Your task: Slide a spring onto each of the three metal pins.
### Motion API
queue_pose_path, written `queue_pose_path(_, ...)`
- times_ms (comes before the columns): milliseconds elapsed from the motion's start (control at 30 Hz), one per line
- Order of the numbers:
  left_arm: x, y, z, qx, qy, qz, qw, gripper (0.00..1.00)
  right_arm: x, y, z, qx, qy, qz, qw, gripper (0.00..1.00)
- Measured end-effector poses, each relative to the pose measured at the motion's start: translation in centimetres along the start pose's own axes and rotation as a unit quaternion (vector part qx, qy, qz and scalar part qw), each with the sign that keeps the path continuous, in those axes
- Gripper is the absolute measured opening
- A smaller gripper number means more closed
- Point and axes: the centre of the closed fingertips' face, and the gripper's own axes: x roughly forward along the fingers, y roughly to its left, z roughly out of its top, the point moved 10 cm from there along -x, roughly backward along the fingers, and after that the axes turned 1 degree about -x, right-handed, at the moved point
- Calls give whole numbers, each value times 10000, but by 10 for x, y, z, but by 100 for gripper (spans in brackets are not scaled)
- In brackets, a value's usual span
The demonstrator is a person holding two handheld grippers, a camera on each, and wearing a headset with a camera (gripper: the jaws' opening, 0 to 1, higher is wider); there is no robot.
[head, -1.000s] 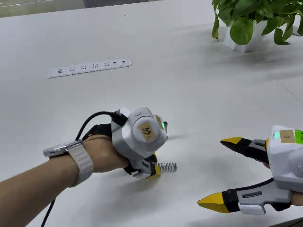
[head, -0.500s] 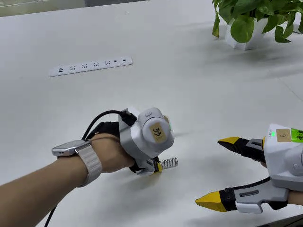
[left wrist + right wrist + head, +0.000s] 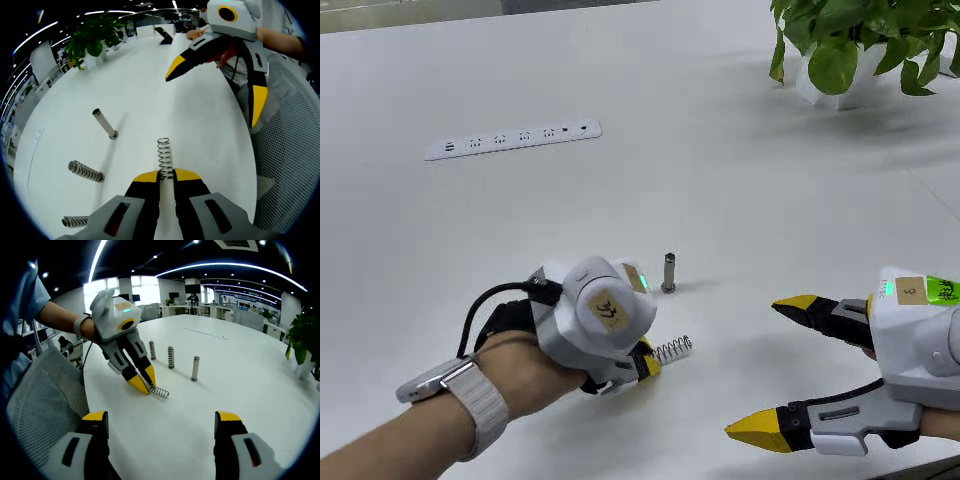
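Presently the spring (image 3: pixel 164 152) is pinched at one end by the closed left gripper (image 3: pixel 166 175), low over the table. Its free end is presumably kept clear for threading onto the bare pin (image 3: pixel 105 124) nearby. The right gripper (image 3: pixel 161 416) is held wide open, empty.

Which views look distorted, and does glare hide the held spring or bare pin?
Head view: undistorted, soft light, bare pin casts faint shadow. Left gripper view: fisheye curves the table, held spring sharp. Right gripper view: same curving, bright ceiling strips, nothing hidden.
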Motion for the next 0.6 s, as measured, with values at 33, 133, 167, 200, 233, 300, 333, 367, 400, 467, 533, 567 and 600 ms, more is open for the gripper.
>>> queue_pose_path(33,-3,-3,-3,-95,-117,0,9999,10,1,0,0,30,-23,3,10000,88)
queue_pose_path(133,-13,-10,-13,-293,-261,66,9992,10,3,1,0,72,-54,30,10000,87)
queue_pose_path(167,-17,-12,-15,-301,-301,94,9990,10,4,1,0,79,-51,46,9999,87)
queue_pose_path(200,-21,-14,-20,-387,-329,161,9986,10,6,2,0,78,-43,71,9999,87)
queue_pose_path(233,-24,-15,-23,-398,-343,189,9984,10,6,2,0,73,-44,84,9999,87)
queue_pose_path(300,-32,-16,-30,-506,-409,280,9975,10,9,3,1,59,-42,122,9999,86)
queue_pose_path(333,-36,-16,-32,-530,-436,296,9972,10,9,3,2,50,-43,135,9999,86)
queue_pose_path(367,-41,-17,-36,-550,-474,364,9967,10,11,3,3,29,-45,152,9999,86)
queue_pose_path(400,-44,-17,-39,-596,-466,409,9963,10,12,4,3,15,-34,168,9999,86)
queue_pose_path(467,-52,-18,-46,-618,-517,494,9955,10,14,5,6,-44,-22,218,9998,86)
queue_pose_path(533,-57,-18,-51,-605,-626,541,9947,10,16,7,10,-82,-32,284,9996,86)
queue_pose_path(567,-59,-18,-53,-589,-666,538,9946,10,18,7,11,-88,-38,310,9995,85)
queue_pose_path(600,-61,-19,-54,-573,-684,552,9945,10,19,7,12,-94,-41,332,9994,85)
